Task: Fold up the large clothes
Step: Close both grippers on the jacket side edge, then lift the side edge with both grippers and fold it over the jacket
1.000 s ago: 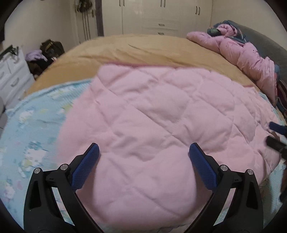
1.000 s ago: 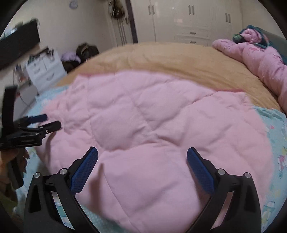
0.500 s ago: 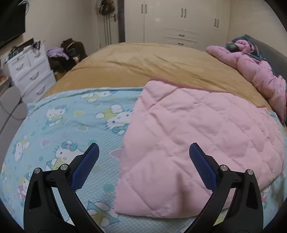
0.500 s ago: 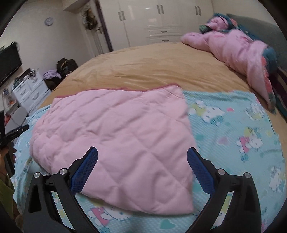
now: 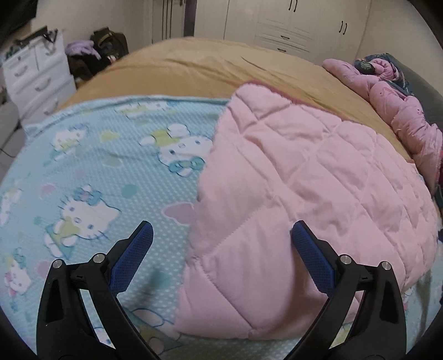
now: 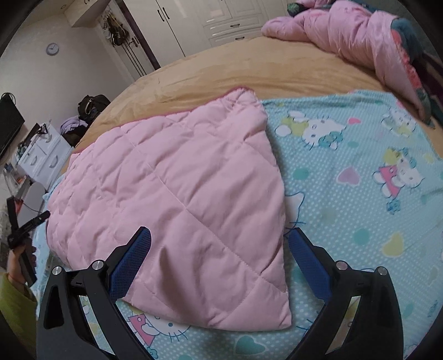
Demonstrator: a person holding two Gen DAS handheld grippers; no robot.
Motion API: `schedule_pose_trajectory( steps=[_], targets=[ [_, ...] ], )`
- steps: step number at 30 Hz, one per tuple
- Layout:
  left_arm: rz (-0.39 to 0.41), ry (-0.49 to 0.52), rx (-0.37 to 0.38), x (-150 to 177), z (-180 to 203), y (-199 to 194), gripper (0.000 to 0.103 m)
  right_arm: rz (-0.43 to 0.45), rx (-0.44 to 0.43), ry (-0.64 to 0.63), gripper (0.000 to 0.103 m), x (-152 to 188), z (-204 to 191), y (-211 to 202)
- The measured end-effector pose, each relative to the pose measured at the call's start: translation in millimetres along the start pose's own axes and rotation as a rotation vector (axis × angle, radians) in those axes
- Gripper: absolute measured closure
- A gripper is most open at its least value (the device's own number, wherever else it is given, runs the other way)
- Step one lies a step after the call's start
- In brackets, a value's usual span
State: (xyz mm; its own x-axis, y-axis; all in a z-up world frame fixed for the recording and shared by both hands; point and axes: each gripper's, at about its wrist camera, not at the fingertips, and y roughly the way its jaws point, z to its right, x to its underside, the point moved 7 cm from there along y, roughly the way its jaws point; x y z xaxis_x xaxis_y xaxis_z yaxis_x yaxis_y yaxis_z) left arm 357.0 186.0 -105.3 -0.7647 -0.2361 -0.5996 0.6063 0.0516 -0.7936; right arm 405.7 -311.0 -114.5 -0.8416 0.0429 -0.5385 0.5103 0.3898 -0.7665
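A pink quilted garment [image 5: 304,188] lies folded flat on a light blue cartoon-cat sheet [image 5: 105,166]. My left gripper [image 5: 221,243] is open and empty, hovering above the garment's left near edge. In the right wrist view the same pink garment [image 6: 177,188] lies with its right near corner below my right gripper [image 6: 218,249], which is open and empty. The left gripper shows at the far left of the right wrist view [image 6: 27,229], held in a hand.
A tan bedcover [image 5: 221,66] spreads behind the blue sheet [image 6: 360,171]. A crumpled pink duvet [image 6: 360,41] lies at the far right. White drawers [image 5: 38,74] and dark bags [image 5: 105,47] stand left of the bed, wardrobes [image 5: 277,25] behind.
Both grippers have pulled back and apart: the left one to the garment's left edge, the right one to its right edge. More of the blue sheet shows on each side. Both stayed open.
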Motion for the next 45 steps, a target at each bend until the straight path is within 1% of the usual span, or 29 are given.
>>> schedule_pose_trajectory(
  steps=[3, 8, 12, 17, 22, 24, 26, 30, 31, 33, 34, 35, 37, 39, 40, 41, 42, 43, 45],
  targets=[
    [-0.023, -0.015, 0.033, 2.6, -1.5, 12.4, 0.008, -0.041, -0.009, 0.007, 0.004, 2.2, 2.4, 12.6],
    [-0.097, -0.084, 0.134, 5.8, -4.6, 36.1, 0.008, -0.101, -0.067, 0.06, 0.004, 5.3, 7.6, 33.3],
    [-0.135, -0.106, 0.194, 5.7, -3.0, 47.2, 0.008, -0.148, -0.106, 0.097, 0.004, 7.4, 11.5, 47.2],
    [-0.165, -0.144, 0.267, 7.1, -0.7, 58.7, 0.008, -0.169, -0.162, 0.139, 0.004, 6.5, 15.0, 60.2],
    [-0.187, -0.173, 0.299, 8.0, 1.2, 66.1, 0.008, -0.182, -0.224, 0.164, 0.004, 1.6, 18.6, 74.8],
    [-0.187, -0.157, 0.291, 7.1, 4.6, 66.9, 0.008, -0.186, -0.247, 0.169, 0.004, -1.2, 19.2, 80.2],
    [-0.189, -0.135, 0.28, 5.8, 9.9, 67.3, 0.008, -0.187, -0.249, 0.162, 0.004, -3.0, 16.8, 82.7],
    [-0.188, -0.125, 0.276, -1.0, 18.9, 72.7, 0.009, -0.176, -0.268, 0.147, 0.004, -5.2, 12.0, 87.5],
    [-0.182, -0.122, 0.276, -1.2, 20.9, 73.0, 0.011, -0.172, -0.277, 0.15, 0.004, -4.6, 11.4, 87.1],
    [-0.165, -0.106, 0.294, -1.7, 26.2, 71.4, 0.025, -0.166, -0.288, 0.15, 0.004, -4.6, 12.6, 87.5],
    [-0.156, -0.087, 0.312, -2.9, 33.2, 69.0, 0.036, -0.162, -0.287, 0.144, 0.004, -4.5, 12.3, 86.9],
    [-0.149, -0.058, 0.291, -4.4, 38.3, 66.6, 0.039, -0.161, -0.283, 0.139, 0.005, -4.6, 12.1, 86.2],
    [-0.148, -0.03, 0.287, -8.9, 46.8, 65.3, 0.045, -0.148, -0.276, 0.115, 0.008, -6.3, 11.6, 84.0],
    [-0.152, -0.016, 0.29, -11.2, 49.3, 63.6, 0.049, -0.137, -0.272, 0.111, 0.016, -3.9, 4.8, 80.9],
    [-0.15, 0.0, 0.281, -12.1, 52.3, 62.0, 0.053, -0.128, -0.27, 0.106, 0.018, -3.6, 2.5, 78.6],
    [-0.141, 0.037, 0.257, -13.0, 58.0, 57.4, 0.058, -0.121, -0.266, 0.099, 0.023, -3.3, 0.7, 75.5],
    [-0.132, 0.063, 0.239, -12.9, 58.8, 53.7, 0.06, -0.113, -0.259, 0.09, 0.029, -3.6, -1.8, 71.3],
    [-0.12, 0.094, 0.217, -13.9, 63.8, 48.6, 0.062, -0.106, -0.253, 0.078, 0.031, -3.8, -5.2, 67.4],
    [-0.106, 0.101, 0.221, -17.1, 68.7, 40.8, 0.064, -0.1, -0.246, 0.054, 0.041, -3.1, -11.0, 58.8]
  ],
)
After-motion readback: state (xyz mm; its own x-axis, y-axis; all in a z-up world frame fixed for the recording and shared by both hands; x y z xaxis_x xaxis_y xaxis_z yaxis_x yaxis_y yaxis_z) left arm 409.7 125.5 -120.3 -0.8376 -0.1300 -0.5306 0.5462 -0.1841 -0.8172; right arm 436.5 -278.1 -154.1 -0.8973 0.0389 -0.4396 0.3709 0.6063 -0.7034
